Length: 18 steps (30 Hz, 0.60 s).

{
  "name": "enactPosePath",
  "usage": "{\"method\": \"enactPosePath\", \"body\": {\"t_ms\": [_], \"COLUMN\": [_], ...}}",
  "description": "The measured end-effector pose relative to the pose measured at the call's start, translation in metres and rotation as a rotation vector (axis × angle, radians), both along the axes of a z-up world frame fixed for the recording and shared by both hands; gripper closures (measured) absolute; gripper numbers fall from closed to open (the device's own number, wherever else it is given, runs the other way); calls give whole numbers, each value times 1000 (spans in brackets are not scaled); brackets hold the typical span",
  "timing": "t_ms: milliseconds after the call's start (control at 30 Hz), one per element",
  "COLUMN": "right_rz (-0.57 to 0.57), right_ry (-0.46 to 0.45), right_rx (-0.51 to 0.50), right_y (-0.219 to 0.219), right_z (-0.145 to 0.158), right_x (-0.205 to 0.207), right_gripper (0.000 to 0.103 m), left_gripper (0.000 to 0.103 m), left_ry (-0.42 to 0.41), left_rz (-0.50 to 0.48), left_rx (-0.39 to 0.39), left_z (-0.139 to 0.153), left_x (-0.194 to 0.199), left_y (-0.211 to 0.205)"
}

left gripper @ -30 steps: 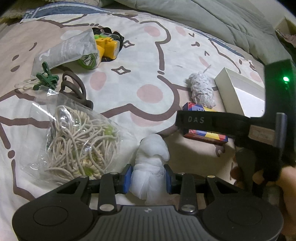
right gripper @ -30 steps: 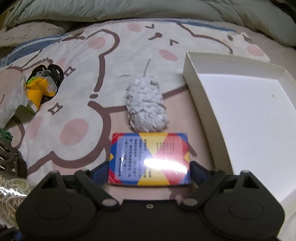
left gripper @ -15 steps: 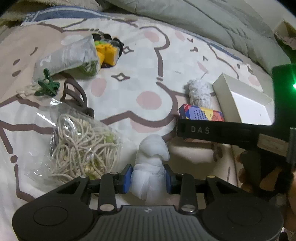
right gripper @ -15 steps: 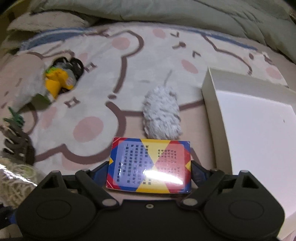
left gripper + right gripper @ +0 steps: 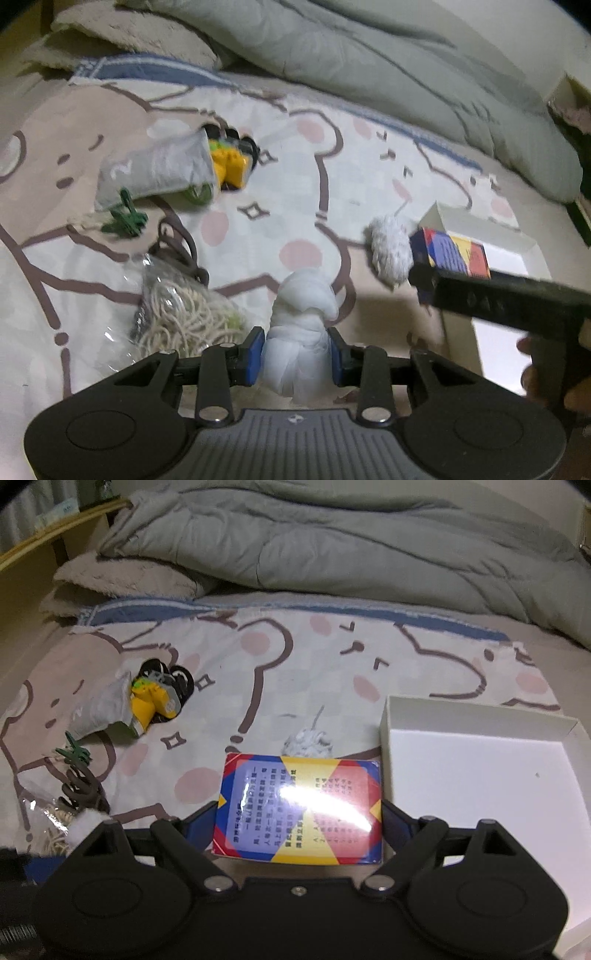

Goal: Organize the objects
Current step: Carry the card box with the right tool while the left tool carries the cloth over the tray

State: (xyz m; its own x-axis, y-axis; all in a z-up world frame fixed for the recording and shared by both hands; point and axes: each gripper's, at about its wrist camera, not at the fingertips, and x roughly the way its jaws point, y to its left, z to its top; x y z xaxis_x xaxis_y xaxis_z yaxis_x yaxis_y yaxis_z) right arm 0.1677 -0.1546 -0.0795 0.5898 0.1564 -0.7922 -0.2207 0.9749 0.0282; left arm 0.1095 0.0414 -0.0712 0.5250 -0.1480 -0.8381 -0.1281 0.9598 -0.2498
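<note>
White knotted cloth (image 5: 301, 328) is clamped between the blue pads of the left gripper (image 5: 295, 356) at the lower centre of the left wrist view, with a bag of cord (image 5: 184, 317) lying to its left on the cartoon bedsheet (image 5: 288, 184). Centre frame in the right wrist view, a colourful card box (image 5: 299, 814) is gripped by the right gripper (image 5: 299, 827), lifted beside the open white box (image 5: 480, 775) at right, a fluffy grey tuft (image 5: 308, 744) partly hidden behind it
</note>
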Motion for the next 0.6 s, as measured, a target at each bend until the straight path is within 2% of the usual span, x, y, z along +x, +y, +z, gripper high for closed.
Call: {"method": "enactPosePath", "body": {"t_ms": [333,600], "right_rz": [21,41], "right_ry": [-78,-129], "right_rx": [21,27], "right_y": [-24,-45], "right_z": [27,43], "right_x": [-20,-33], "right_gripper": [13,13], "left_gripper": [66,66], "left_ry": [-89,-119], "left_rz": [63,64], "left_rx": [-7,-10], "left_z": [30,38], "left_x": [-7,-13], "left_y": [1,-7]}}
